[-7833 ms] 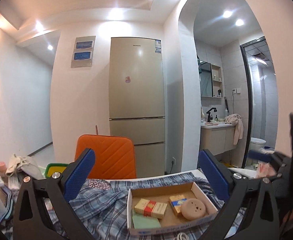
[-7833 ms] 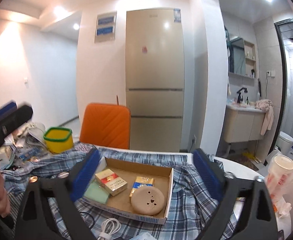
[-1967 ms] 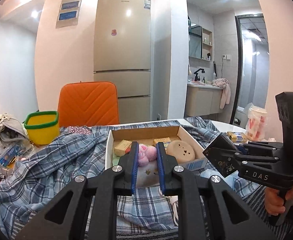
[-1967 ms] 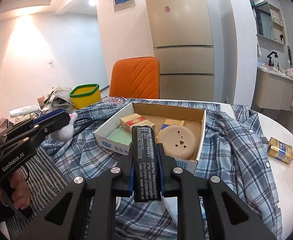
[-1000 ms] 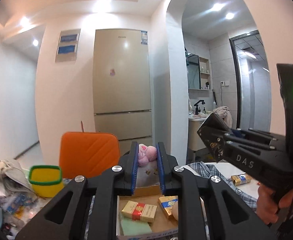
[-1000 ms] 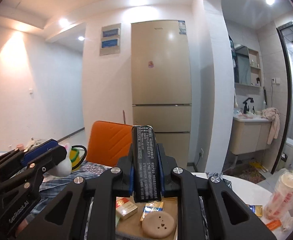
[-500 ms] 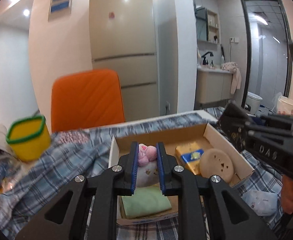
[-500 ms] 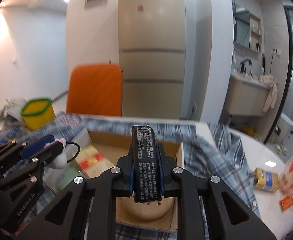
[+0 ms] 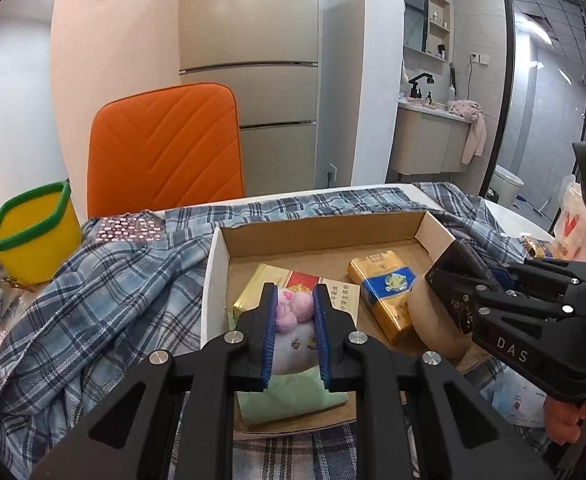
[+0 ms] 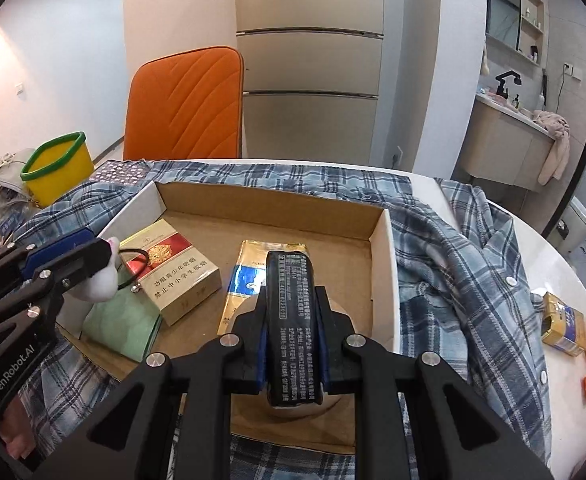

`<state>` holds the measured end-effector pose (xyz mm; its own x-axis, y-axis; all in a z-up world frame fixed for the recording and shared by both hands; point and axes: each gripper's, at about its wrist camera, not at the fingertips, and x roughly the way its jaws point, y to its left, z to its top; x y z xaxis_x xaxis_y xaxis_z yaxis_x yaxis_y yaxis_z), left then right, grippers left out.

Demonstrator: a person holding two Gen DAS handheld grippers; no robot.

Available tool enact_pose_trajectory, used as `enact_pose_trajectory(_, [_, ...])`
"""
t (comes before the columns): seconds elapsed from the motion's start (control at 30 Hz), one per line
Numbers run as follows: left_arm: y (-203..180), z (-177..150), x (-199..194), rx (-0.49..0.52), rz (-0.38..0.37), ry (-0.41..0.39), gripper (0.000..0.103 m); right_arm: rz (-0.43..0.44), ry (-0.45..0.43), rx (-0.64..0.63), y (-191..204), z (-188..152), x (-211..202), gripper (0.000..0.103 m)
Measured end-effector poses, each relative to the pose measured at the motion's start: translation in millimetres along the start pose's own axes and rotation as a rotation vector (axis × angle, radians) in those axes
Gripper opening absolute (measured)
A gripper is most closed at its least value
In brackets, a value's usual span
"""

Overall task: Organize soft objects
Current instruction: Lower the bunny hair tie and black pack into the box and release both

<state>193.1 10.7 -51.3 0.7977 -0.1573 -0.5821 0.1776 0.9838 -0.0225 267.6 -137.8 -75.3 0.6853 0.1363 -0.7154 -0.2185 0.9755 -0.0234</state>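
My left gripper [image 9: 295, 300] is shut on a small white plush toy with pink ears [image 9: 293, 316], held over the left part of an open cardboard box [image 9: 317, 234]. In the right wrist view the left gripper [image 10: 93, 258] holds the toy [image 10: 101, 280] at the box's left side. My right gripper [image 10: 291, 300] is shut on a black soft pack with white print [image 10: 291, 320], held over the box's right part above a round tan disc [image 10: 341, 310]. The box [image 10: 269, 204] holds a red-gold carton [image 10: 173, 276], a gold-blue pack [image 10: 249, 276] and a green cloth [image 10: 121, 328].
A blue plaid shirt [image 10: 453, 264] lies under and around the box on a white table [image 10: 549, 256]. A yellow tub with a green rim [image 9: 33, 232] stands at the left. An orange chair [image 9: 165, 144] is behind the table. A small gold pack [image 10: 563, 322] lies at the right.
Both grippers have dropped from chest height down over the box and moved closer to it. Each still holds its object.
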Motion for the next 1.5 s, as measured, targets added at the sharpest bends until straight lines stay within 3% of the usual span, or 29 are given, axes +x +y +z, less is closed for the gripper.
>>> enact_pose_trajectory(0.2, [1.9,1.3,1.3,-0.004,0.000,0.000,0.016,0.040,-0.007,-0.004,2.0,0.5,-0.5,0.020])
enact_pose_trajectory(0.3, [2.2,1.9,-1.7,-0.001,0.009,-0.017,0.022,0.062,-0.001,0.008,0.8,0.0,-0.5,0.028])
enact_pose_trajectory(0.33, [2.6,1.8,-3.5,-0.004,0.017,-0.024,0.031,0.072,0.002,0.014,-0.1,0.1,-0.6,0.036])
enact_pose_trajectory(0.37, [3.4,1.9,-4.9,-0.008,0.029,-0.031,0.051,0.074,0.000,0.021,-1.3,0.1,-1.2,0.039])
enact_pose_trajectory(0.43, [6.9,2.3,-9.0,-0.026,0.035,-0.051,0.065,0.062,-0.019,0.022,-2.1,0.4,-3.9,0.055])
enact_pose_trajectory(0.7, [9.7,3.6,-21.1,-0.038,0.058,-0.103,0.073,0.080,-0.041,0.024,-2.7,1.7,-9.8,0.060])
enact_pose_trajectory(0.93, [1.7,6.0,-48.8,-0.005,0.071,-0.215,0.084,0.089,-0.075,0.035,-6.4,4.5,-21.4,0.060])
enact_pose_trajectory(1.17, [-5.5,17.4,-103.6,0.016,0.083,-0.395,0.088,0.061,-0.214,0.013,-4.6,16.4,-69.5,0.061])
enact_pose_trajectory(1.33, [-11.4,18.2,-153.0,0.031,0.099,-0.554,0.101,0.047,-0.317,0.016,-8.9,18.7,-109.9,0.066])
enact_pose_trajectory(1.47, [-16.3,21.0,-179.3,0.036,0.090,-0.603,0.102,0.032,-0.395,0.020,-12.4,19.7,-144.2,0.068])
enact_pose_trajectory(1.5, [-16.7,22.1,-184.9,0.031,0.081,-0.610,0.102,0.026,-0.420,0.020,-12.9,20.1,-154.8,0.075])
